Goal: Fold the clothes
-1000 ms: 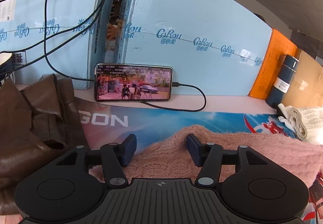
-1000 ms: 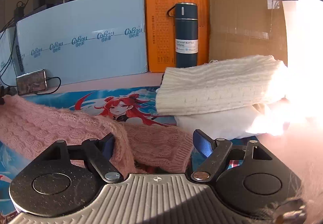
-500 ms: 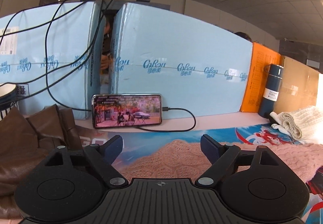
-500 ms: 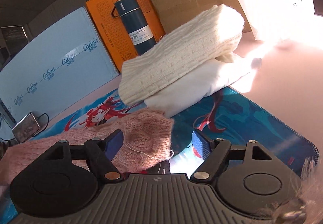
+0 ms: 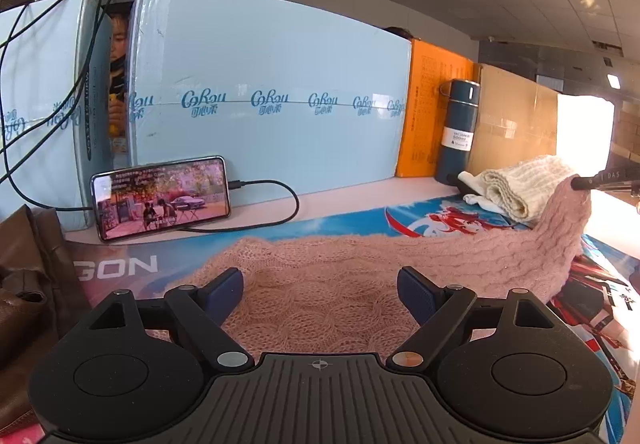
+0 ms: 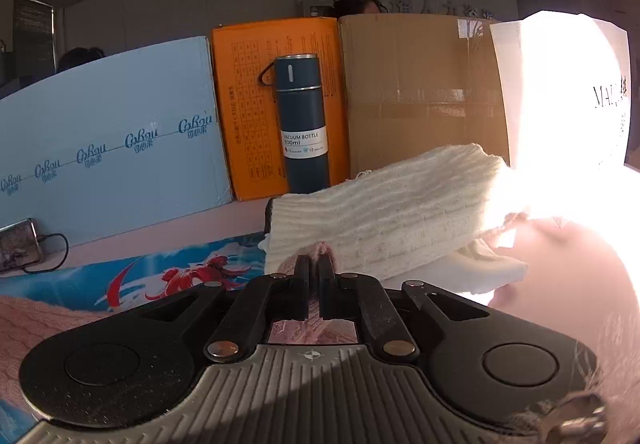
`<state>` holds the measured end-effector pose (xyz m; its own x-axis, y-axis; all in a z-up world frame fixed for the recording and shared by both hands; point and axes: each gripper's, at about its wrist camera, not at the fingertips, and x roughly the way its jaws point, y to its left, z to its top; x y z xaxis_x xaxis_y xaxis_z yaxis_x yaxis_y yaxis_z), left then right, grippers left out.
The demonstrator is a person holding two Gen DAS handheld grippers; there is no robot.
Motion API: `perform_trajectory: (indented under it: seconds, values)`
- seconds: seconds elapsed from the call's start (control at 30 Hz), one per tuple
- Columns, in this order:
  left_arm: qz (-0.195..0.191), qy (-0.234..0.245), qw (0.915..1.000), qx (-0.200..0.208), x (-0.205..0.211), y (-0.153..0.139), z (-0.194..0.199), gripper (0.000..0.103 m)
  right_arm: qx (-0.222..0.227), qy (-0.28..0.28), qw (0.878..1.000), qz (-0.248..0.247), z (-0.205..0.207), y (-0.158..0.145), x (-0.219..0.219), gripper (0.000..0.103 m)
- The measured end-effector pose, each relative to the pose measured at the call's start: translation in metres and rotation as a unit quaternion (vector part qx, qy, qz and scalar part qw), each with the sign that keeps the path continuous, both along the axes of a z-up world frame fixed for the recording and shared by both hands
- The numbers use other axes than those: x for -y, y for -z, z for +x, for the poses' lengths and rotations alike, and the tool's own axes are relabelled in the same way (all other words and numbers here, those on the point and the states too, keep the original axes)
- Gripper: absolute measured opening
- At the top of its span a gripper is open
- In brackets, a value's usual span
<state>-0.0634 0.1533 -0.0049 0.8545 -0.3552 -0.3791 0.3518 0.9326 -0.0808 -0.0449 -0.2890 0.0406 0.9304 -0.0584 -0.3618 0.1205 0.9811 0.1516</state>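
Now the right gripper (image 6: 314, 272), fingers clenched on a sleeve end of the pink knit sweater (image 5: 320, 284) spread on the surface, lifts it to fold, while the left gripper (image 5: 320, 286) hovers released over the near hem, needing a grip.

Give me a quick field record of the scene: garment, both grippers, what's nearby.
garment: pink knit sweater lying on the printed mat, one end lifted at the right
right gripper: shut on the sweater's lifted end, pink knit showing between its fingers
left gripper: open, jaws astride the sweater, pads not pressing it
folded stack: cream knit behind the right gripper
back edge: blue vacuum bottle, phone playing video, plugged into a cable
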Motion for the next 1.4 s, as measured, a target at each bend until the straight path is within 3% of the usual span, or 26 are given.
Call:
perform_trajectory:
  seconds: [0.13,0.3,0.37,0.43,0.63,0.67,0.7,0.77,0.87,0.9,0.93,1.0,1.07,1.27,1.37,1.4]
  values:
    - [-0.001,-0.005,1.0000,0.002,-0.002,0.001,-0.003,0.087,0.064,0.030,0.994,0.082,0.009,-0.017,0.011,0.004]
    - [0.002,-0.006,1.0000,0.004,-0.002,0.000,-0.003,0.087,-0.034,0.063,0.997,0.029,0.035,0.012,0.009,0.004]
    - [0.002,-0.007,1.0000,0.004,-0.002,0.000,-0.003,0.087,-0.074,0.074,0.994,0.032,0.035,0.031,0.016,0.004]
    - [0.002,-0.008,1.0000,0.003,-0.002,0.000,-0.003,0.087,-0.096,0.083,0.991,0.045,0.030,0.042,0.024,0.004]
    - [0.002,-0.013,0.9999,0.001,-0.003,0.000,-0.001,0.087,-0.108,0.071,0.988,0.089,0.009,0.035,0.031,0.004]
    - [0.001,-0.014,0.9999,0.002,-0.003,0.000,-0.002,0.087,-0.115,0.080,0.986,0.096,0.010,0.037,0.032,0.010]
    - [0.001,-0.015,0.9999,0.004,-0.003,-0.001,-0.002,0.087,-0.121,0.089,0.983,0.103,0.011,0.038,0.033,0.034]
    - [-0.001,-0.017,0.9998,0.006,-0.004,-0.001,-0.003,0.087,-0.126,0.091,0.980,0.125,0.013,0.042,0.034,0.061]
    - [-0.003,-0.018,0.9998,0.006,-0.005,-0.001,-0.003,0.087,-0.134,0.071,0.978,0.142,0.017,0.050,0.023,0.060]
    - [-0.004,-0.017,0.9998,0.006,-0.005,-0.001,-0.002,0.087,-0.129,0.074,0.982,0.119,0.017,0.051,0.015,0.056]
    - [-0.006,-0.016,0.9998,0.005,-0.006,-0.001,-0.002,0.087,-0.130,0.078,0.985,0.080,0.018,0.053,0.002,0.049]
    - [-0.010,-0.014,0.9998,0.003,-0.007,-0.001,-0.001,0.088,-0.122,0.073,0.989,0.047,0.014,0.055,-0.015,0.021]
    - [-0.015,-0.015,0.9998,-0.001,-0.009,-0.001,0.000,0.088,-0.107,0.063,0.991,0.041,0.006,0.054,-0.024,0.015]
    - [-0.020,-0.018,0.9996,-0.002,-0.010,-0.001,0.000,0.088,-0.010,0.086,0.996,0.035,-0.038,0.022,-0.010,0.014]
    - [-0.006,-0.014,0.9999,0.004,-0.006,-0.001,-0.002,0.088,-0.001,0.159,0.987,-0.022,-0.039,0.017,0.001,0.013]
    - [-0.005,-0.015,0.9999,0.006,-0.005,-0.001,-0.003,0.089,0.001,0.162,0.987,-0.012,-0.040,0.016,0.005,0.013]
